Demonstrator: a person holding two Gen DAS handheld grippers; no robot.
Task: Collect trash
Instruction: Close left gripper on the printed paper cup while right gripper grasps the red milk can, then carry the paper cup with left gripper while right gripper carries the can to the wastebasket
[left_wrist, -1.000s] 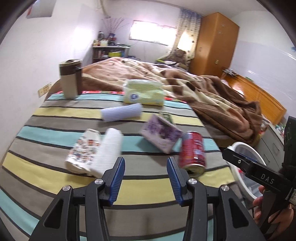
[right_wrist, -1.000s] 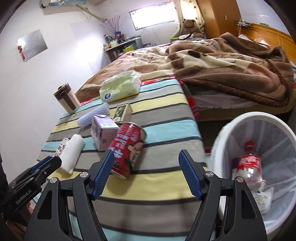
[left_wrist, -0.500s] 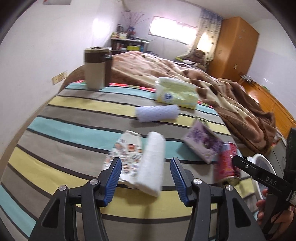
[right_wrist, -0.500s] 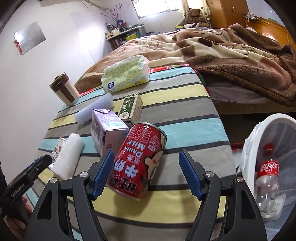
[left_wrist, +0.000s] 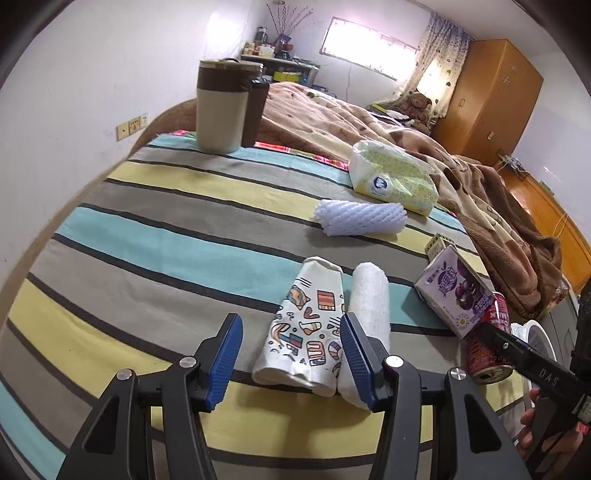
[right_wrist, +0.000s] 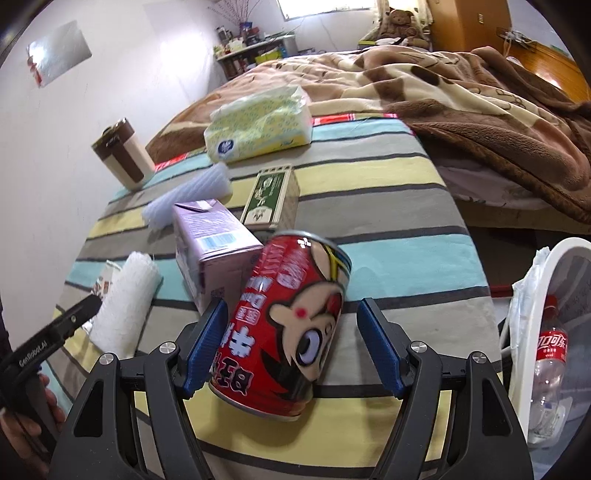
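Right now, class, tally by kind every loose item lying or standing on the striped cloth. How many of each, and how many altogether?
Cartons: 2 (purple carton, green carton)
Cans: 1 (red can)
Paper cups: 1 (patterned cup)
Rolls: 2 (white roll, foam roll)
Tissue packs: 1 (tissue pack)
Mugs: 1 (brown mug)
Total: 8

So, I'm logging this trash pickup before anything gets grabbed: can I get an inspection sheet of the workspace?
Surface: striped cloth, flat.
Job's things: red can, purple carton, green box, patterned paper cup all lying; white bin holds a bottle.
Clutter: tissue pack, mug, white roll, foam sleeve.
Grippers: left gripper open around the cup, jaws just widened; right gripper open around the can.
Cables: nothing seen.
Surroundings: brown blanket, wardrobe.
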